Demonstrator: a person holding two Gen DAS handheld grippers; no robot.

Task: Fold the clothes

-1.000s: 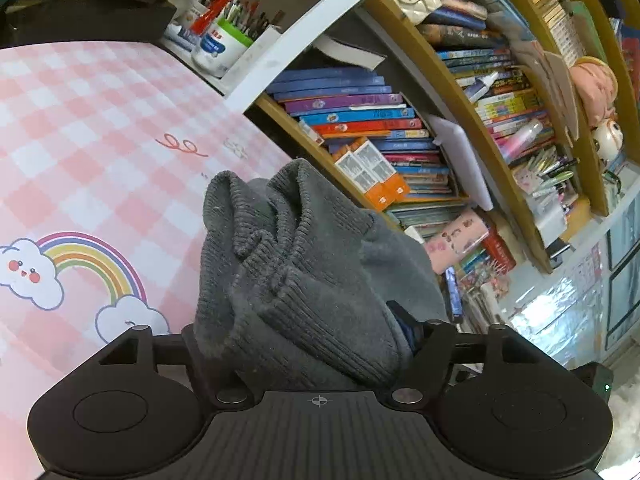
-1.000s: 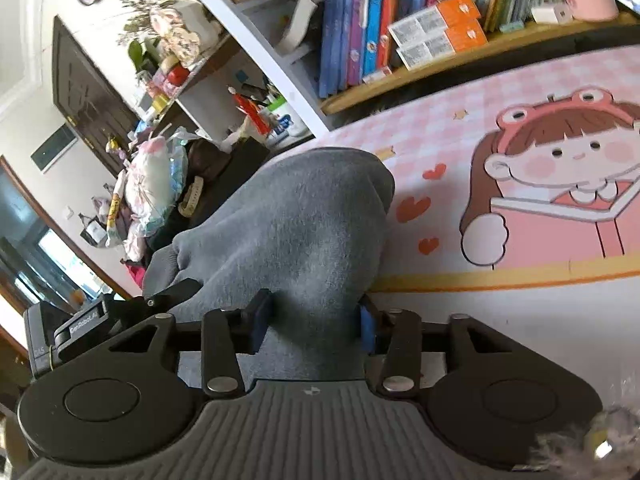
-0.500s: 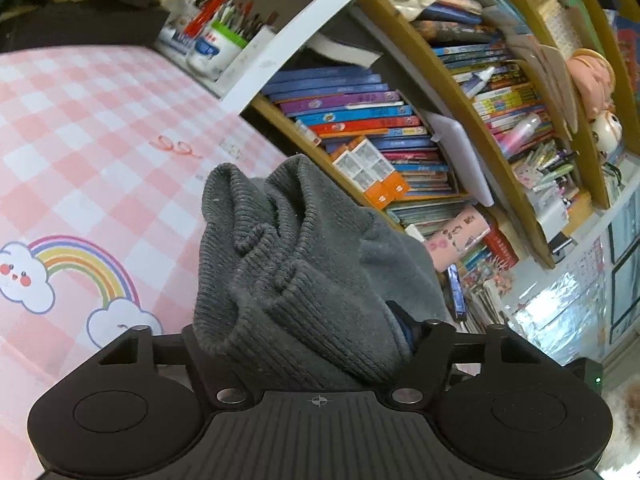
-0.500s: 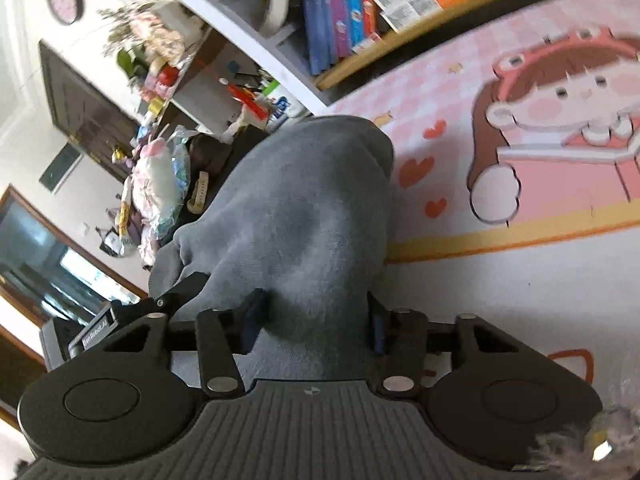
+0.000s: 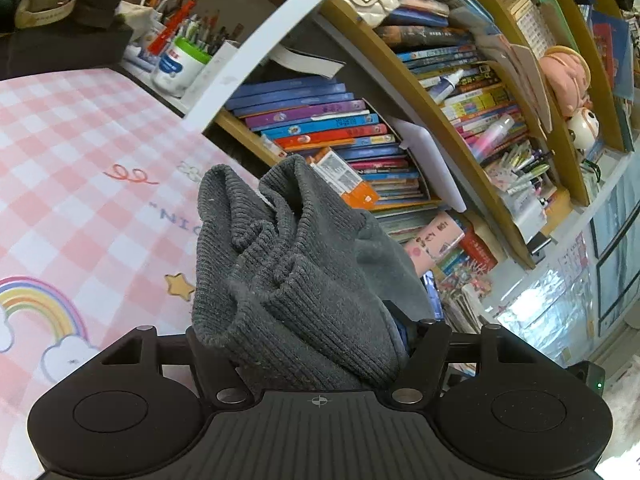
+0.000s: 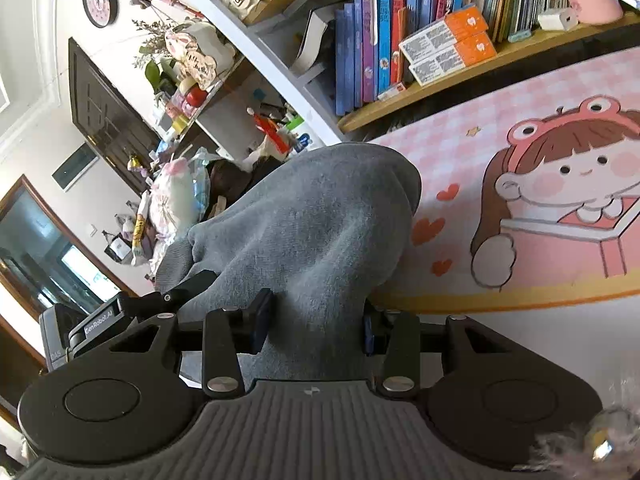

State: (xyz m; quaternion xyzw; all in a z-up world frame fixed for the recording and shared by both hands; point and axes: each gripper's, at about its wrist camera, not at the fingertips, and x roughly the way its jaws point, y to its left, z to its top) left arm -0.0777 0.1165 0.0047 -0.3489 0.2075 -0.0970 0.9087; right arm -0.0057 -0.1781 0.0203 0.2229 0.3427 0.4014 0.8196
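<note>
Grey knit fabric fills the near field of both wrist views. The left gripper (image 5: 316, 344) has its fingers clamped on a bunched section of the grey garment (image 5: 288, 272); here the cloth is coarsely ribbed, gathered into several thick folds and rolled edges that stand up ahead of the fingers, with a smoother panel falling away to the right side. The right gripper (image 6: 316, 320) pinches another part of the same garment (image 6: 316, 232) between its blue-padded fingers (image 6: 262, 320); this portion is finer and fleecy in texture, draped in a rounded hump with soft creases running toward the fingers. In the right wrist view the body of the other gripper shows at the lower left, against the cloth's edge. The garment is held above a table mat (image 5: 80, 160) of pink and white check, printed with a rainbow, a star and, in the right view, a cartoon girl (image 6: 568, 192). Whether any cloth touches the mat cannot be determined. Beyond the mat stands a bookshelf (image 5: 452, 128) packed with books, and a pen pot (image 5: 180, 64) sits at the mat's far corner.
</note>
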